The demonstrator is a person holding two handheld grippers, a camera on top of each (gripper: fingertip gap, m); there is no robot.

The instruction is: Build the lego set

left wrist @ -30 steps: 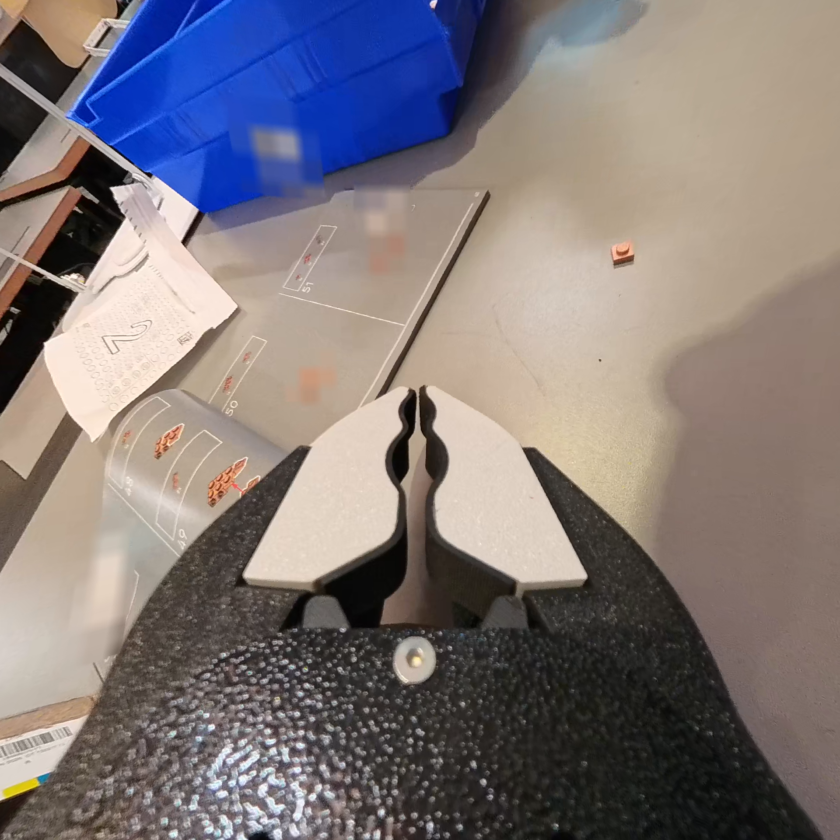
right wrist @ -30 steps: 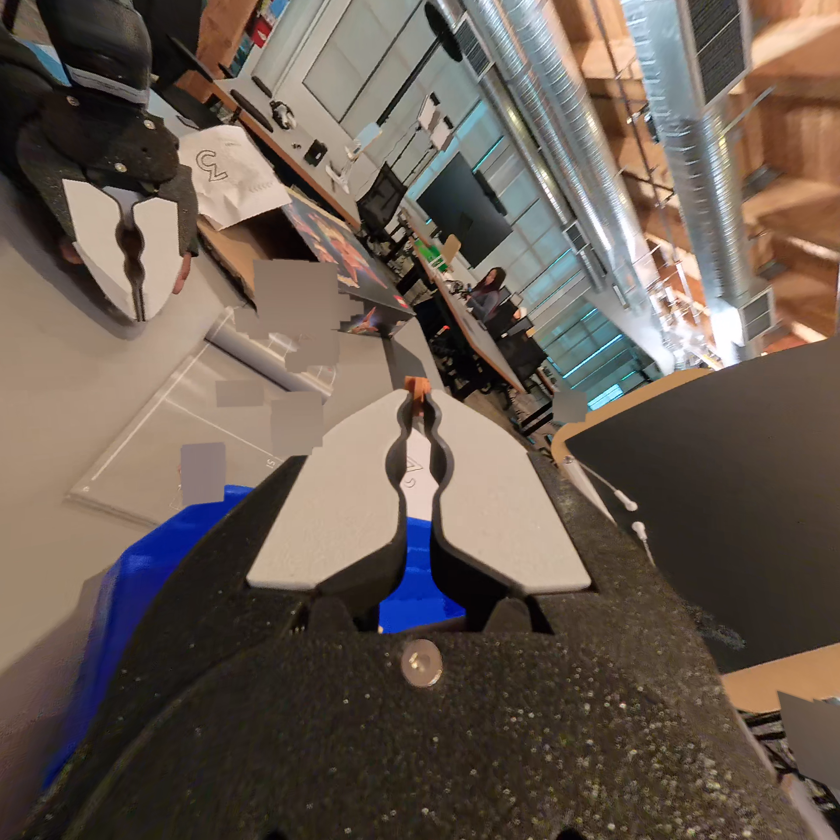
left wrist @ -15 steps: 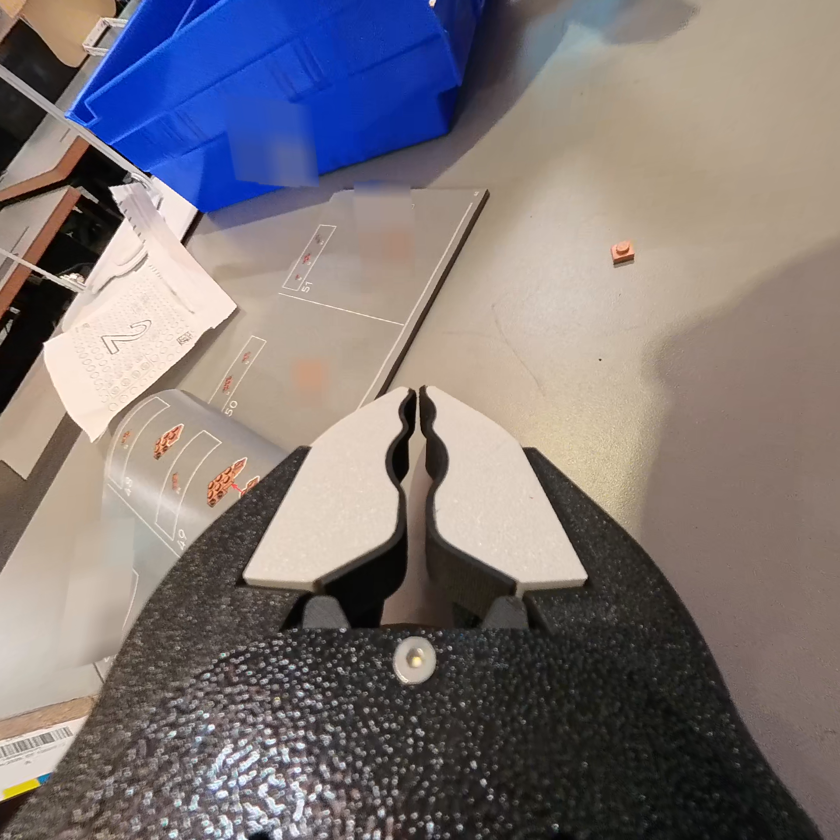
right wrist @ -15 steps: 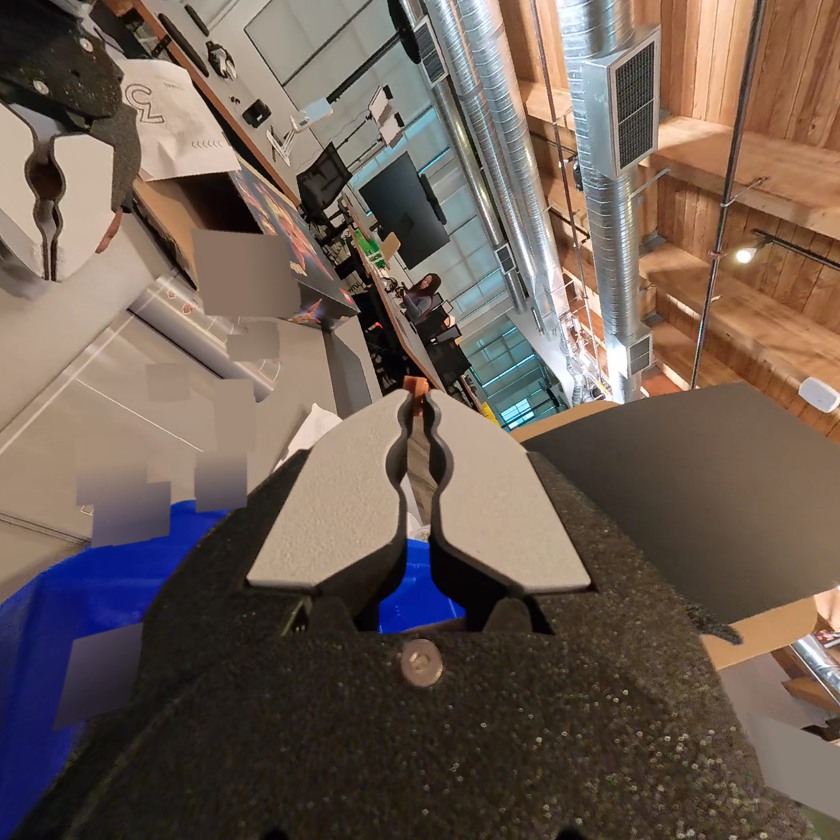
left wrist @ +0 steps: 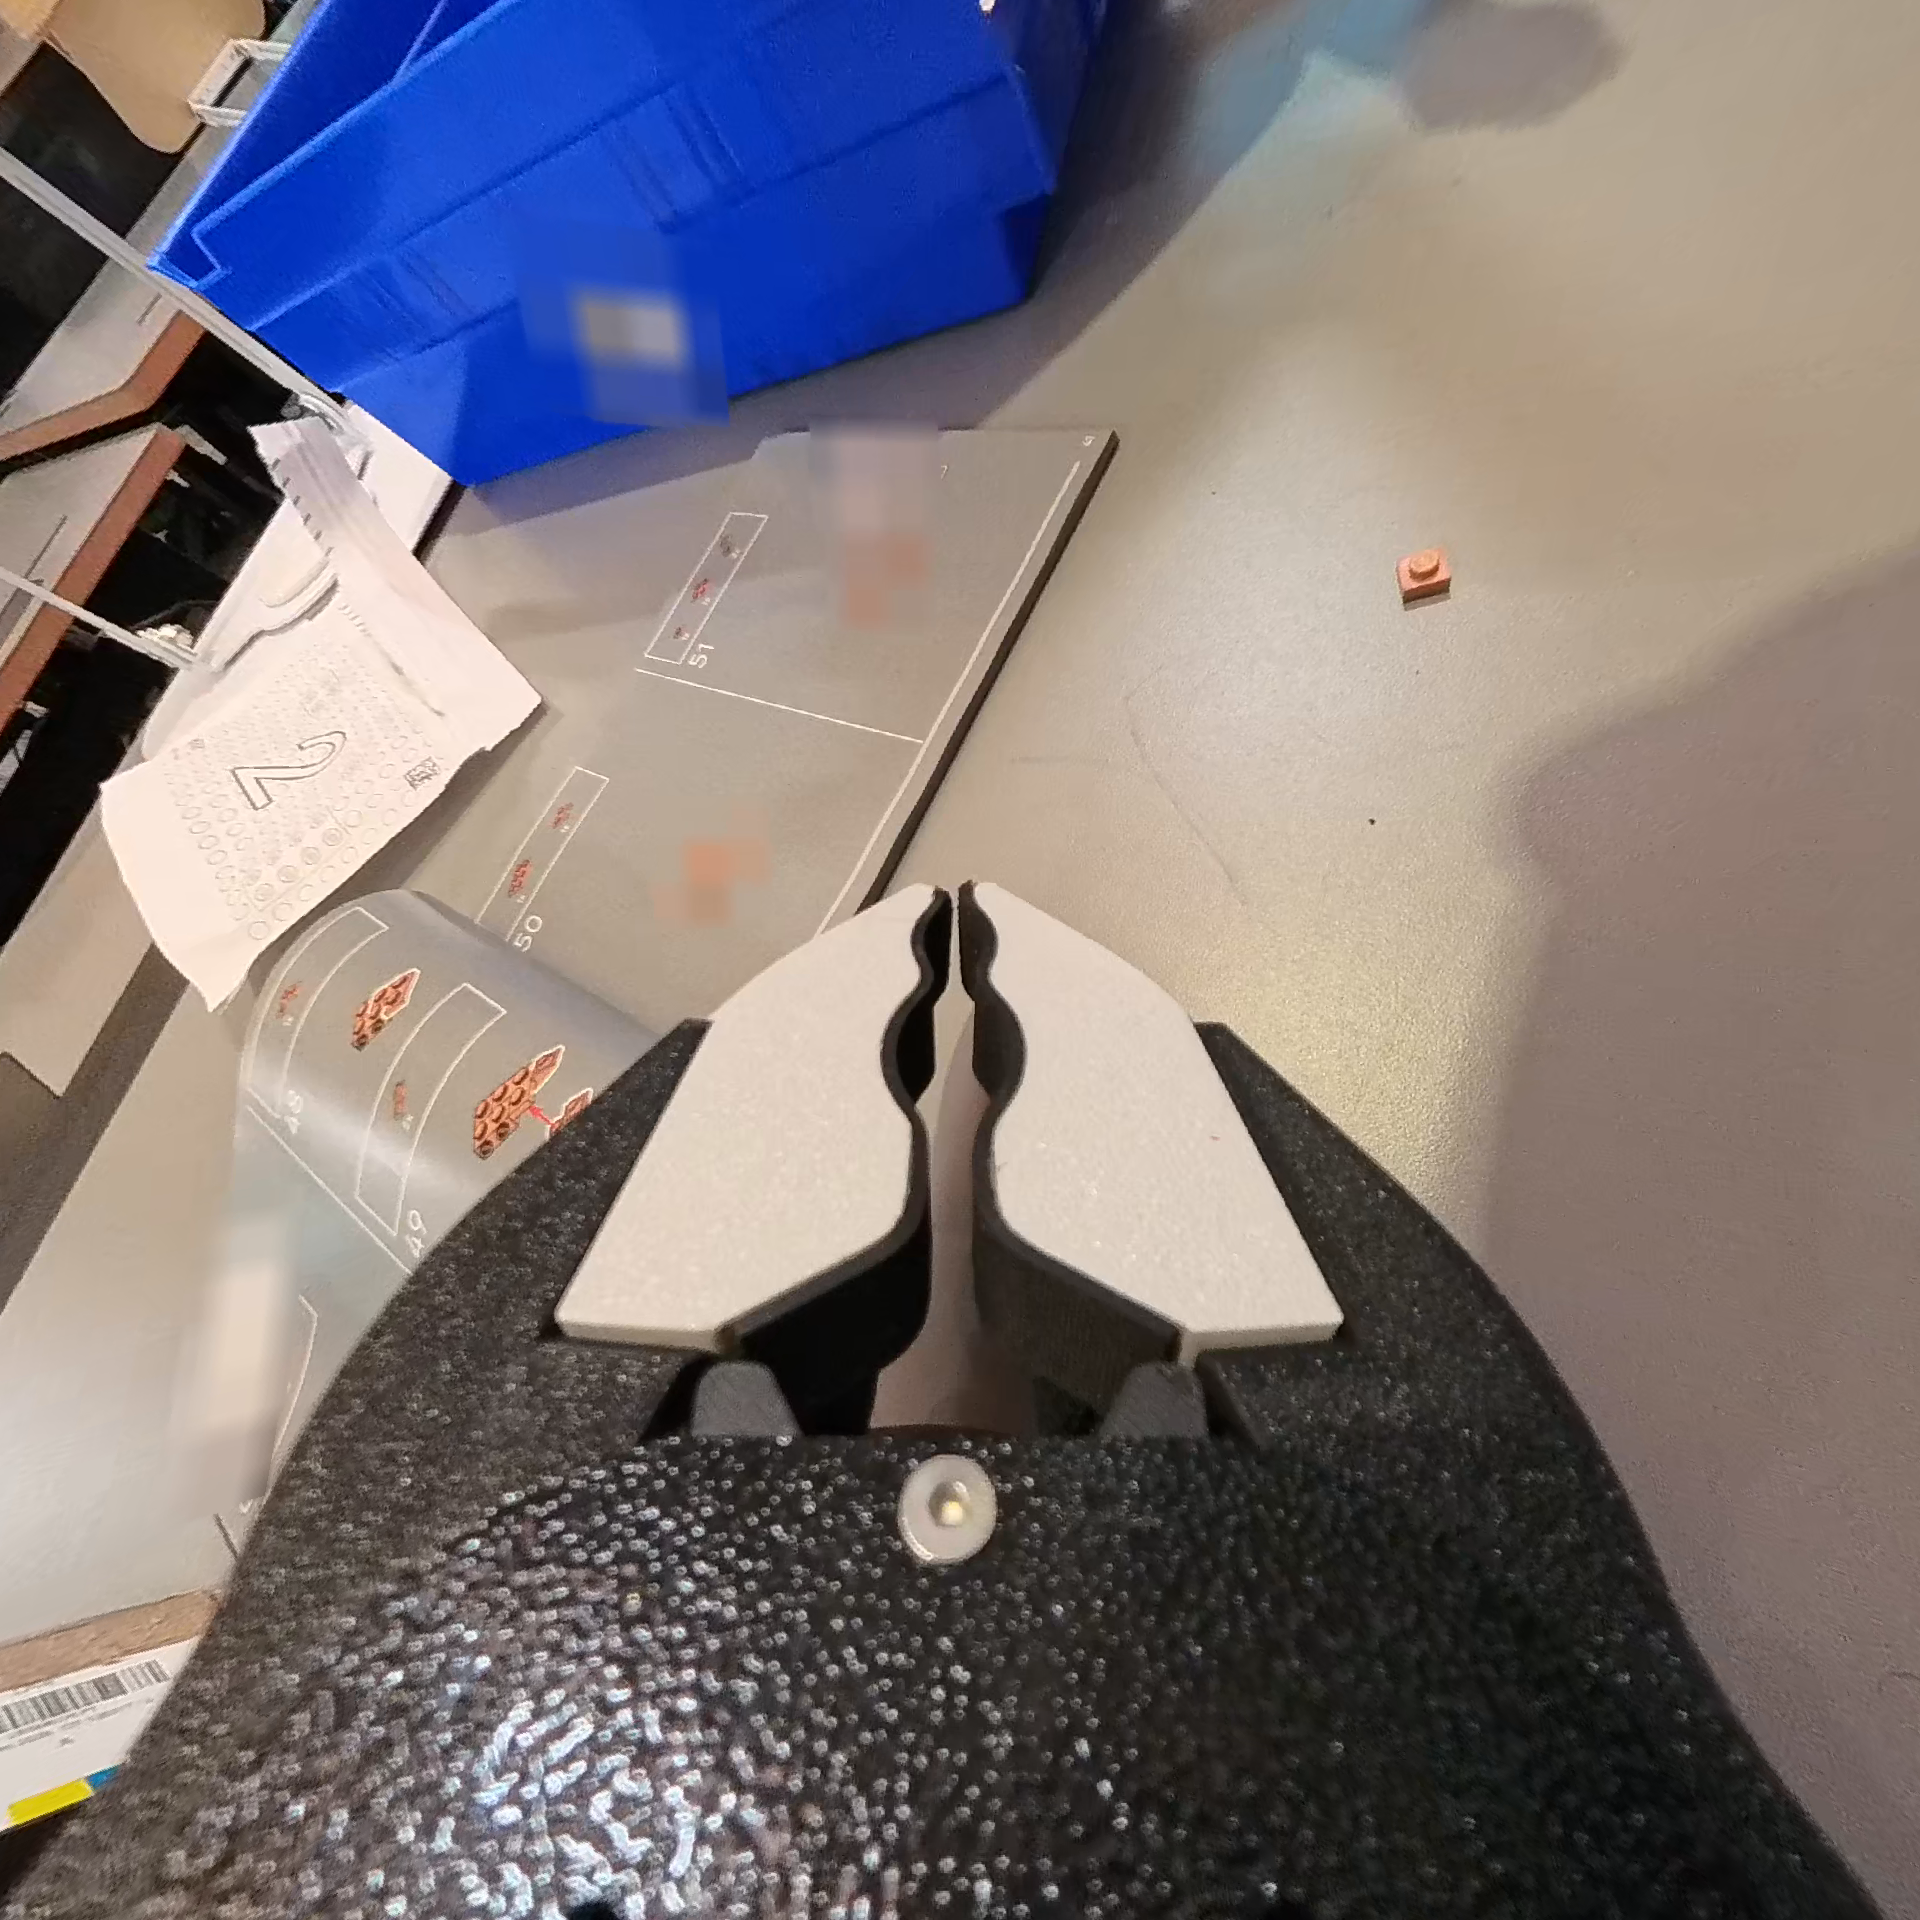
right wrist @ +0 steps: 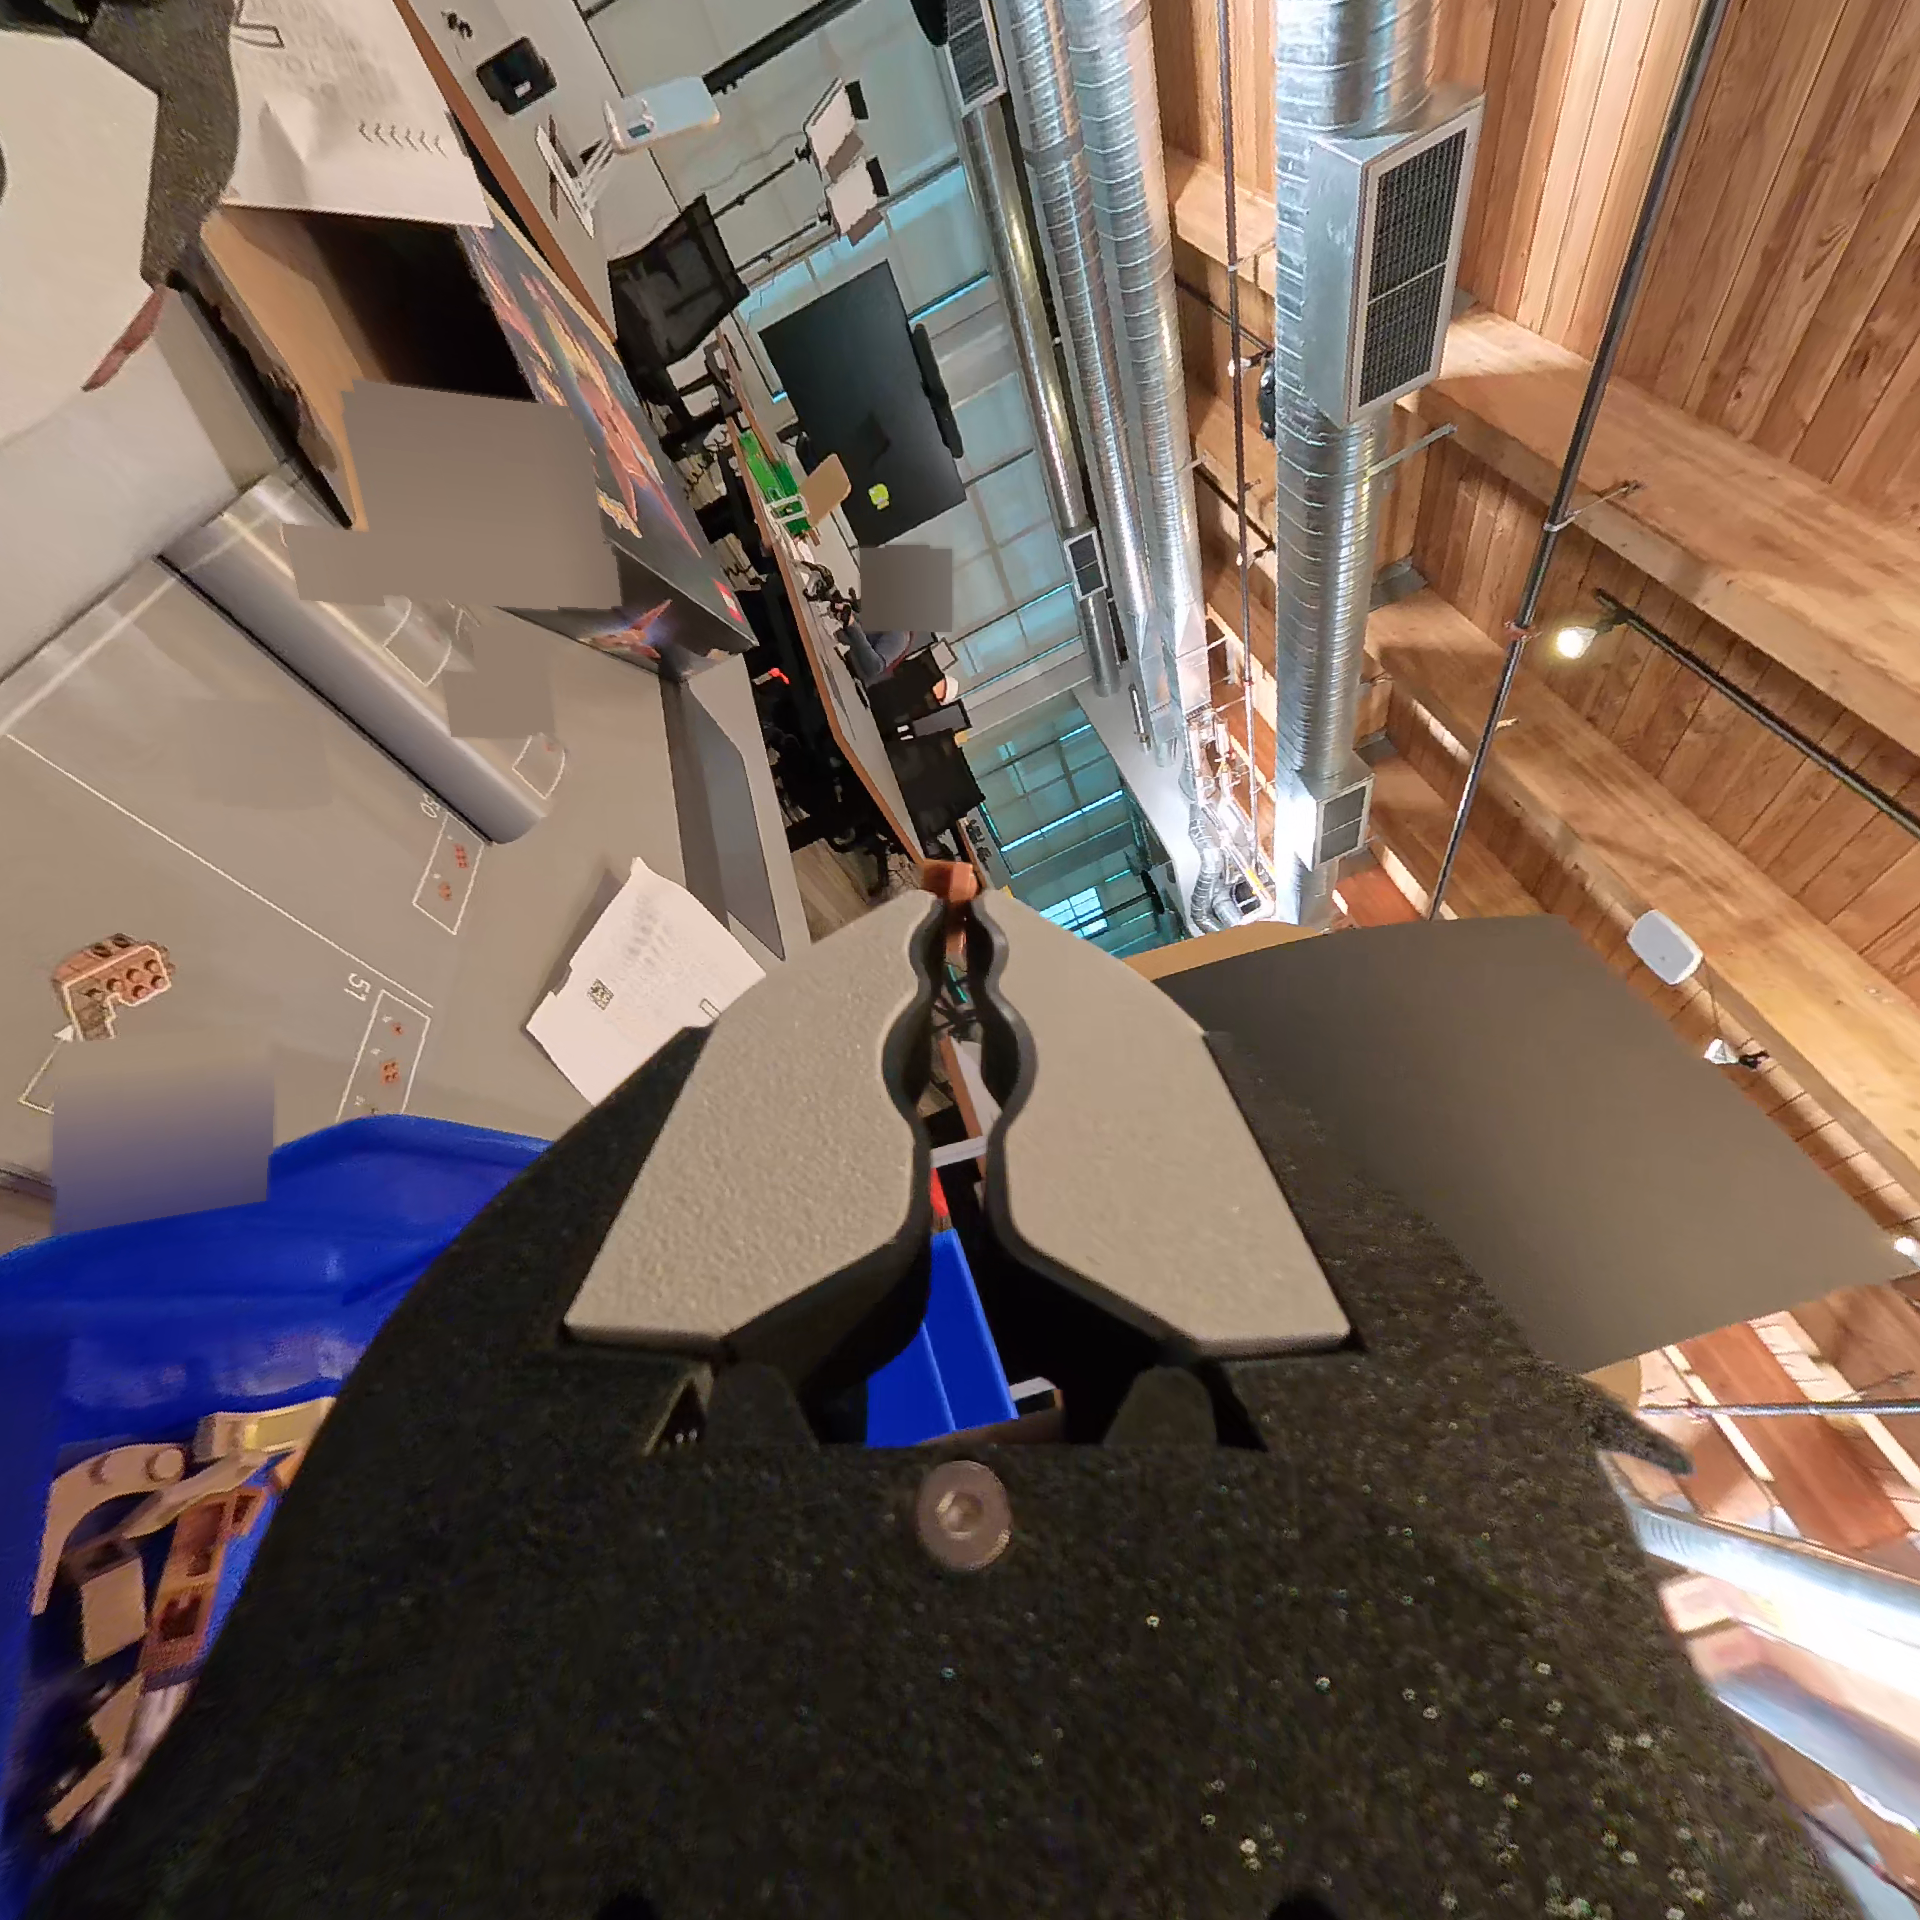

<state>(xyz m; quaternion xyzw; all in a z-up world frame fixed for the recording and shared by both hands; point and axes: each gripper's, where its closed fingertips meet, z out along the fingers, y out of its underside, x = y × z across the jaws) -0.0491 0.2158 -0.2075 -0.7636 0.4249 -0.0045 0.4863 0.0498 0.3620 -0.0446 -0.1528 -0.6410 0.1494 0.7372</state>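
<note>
Tilted further upward, right gripper (right wrist: 954, 914) pinches a small brown brick (right wrist: 949, 881); left gripper (left wrist: 954, 902) pressed together.

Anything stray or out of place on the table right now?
One small reddish-brown brick lies alone on the bare grey table, apart from the blue bin and the open instruction booklet. A torn white paper bag lies crumpled beside the booklet.

The right gripper (right wrist: 956, 914) tips further up toward the ceiling, the small reddish-brown brick piece (right wrist: 951, 883) pinched at its tips; the blue plastic bin (right wrist: 208, 1299), apparently nearer, now shows loose bricks inside.
</note>
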